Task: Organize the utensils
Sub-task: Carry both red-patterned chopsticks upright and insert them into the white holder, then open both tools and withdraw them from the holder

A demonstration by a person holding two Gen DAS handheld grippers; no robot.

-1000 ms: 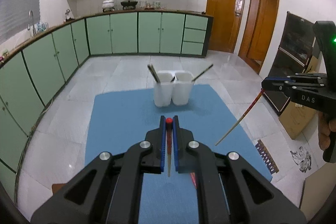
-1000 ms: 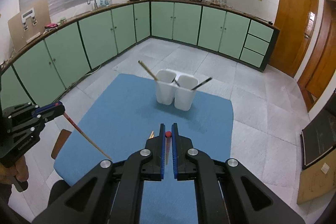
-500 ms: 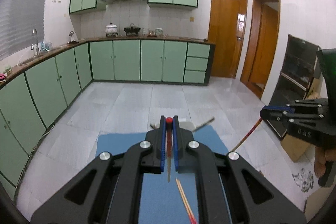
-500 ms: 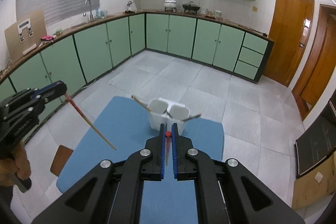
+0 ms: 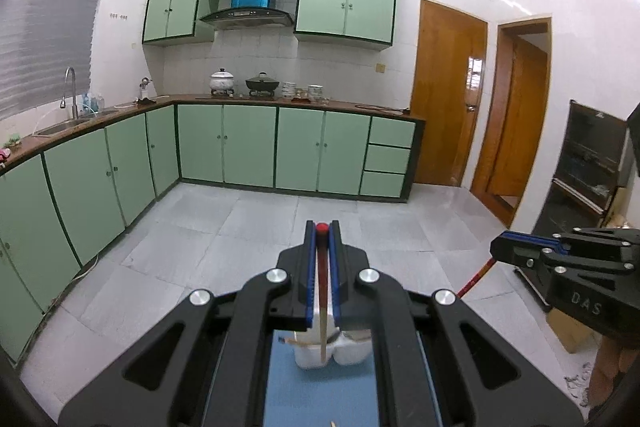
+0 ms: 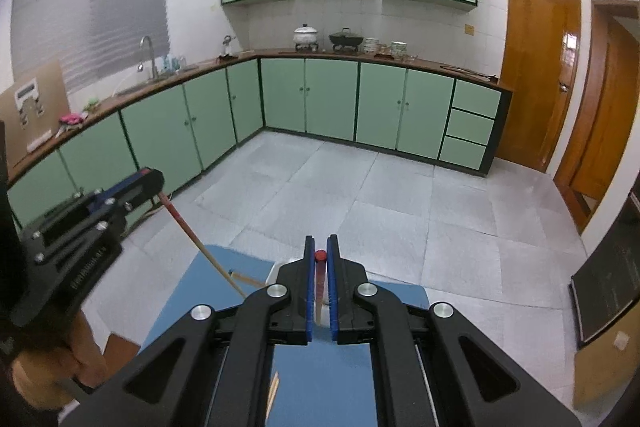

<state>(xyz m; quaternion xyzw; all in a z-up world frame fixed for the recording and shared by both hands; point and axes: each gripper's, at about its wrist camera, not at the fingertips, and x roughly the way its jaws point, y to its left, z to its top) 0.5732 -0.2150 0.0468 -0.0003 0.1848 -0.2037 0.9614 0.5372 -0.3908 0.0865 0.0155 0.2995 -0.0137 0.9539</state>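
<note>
Both grippers, left [image 5: 322, 239] and right [image 6: 320, 247], the right one marked "DAS", clamp red-tipped, seemingly wooden chopsticks [image 5: 323, 291].

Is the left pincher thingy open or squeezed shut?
Shut: the left gripper pinches a red-tipped wooden chopstick between its blue pads.

surface: blue mat [image 5: 320, 387] covering a table, over a grey tiled floor [image 6: 400, 195]
on the mat: white twin-cup holder [image 5: 316, 357], mostly hidden by the gripper body
in the holder: a stick leaning out to the left
near edge of mat: pale chopstick tips [image 6: 274, 389] lying flat
</note>
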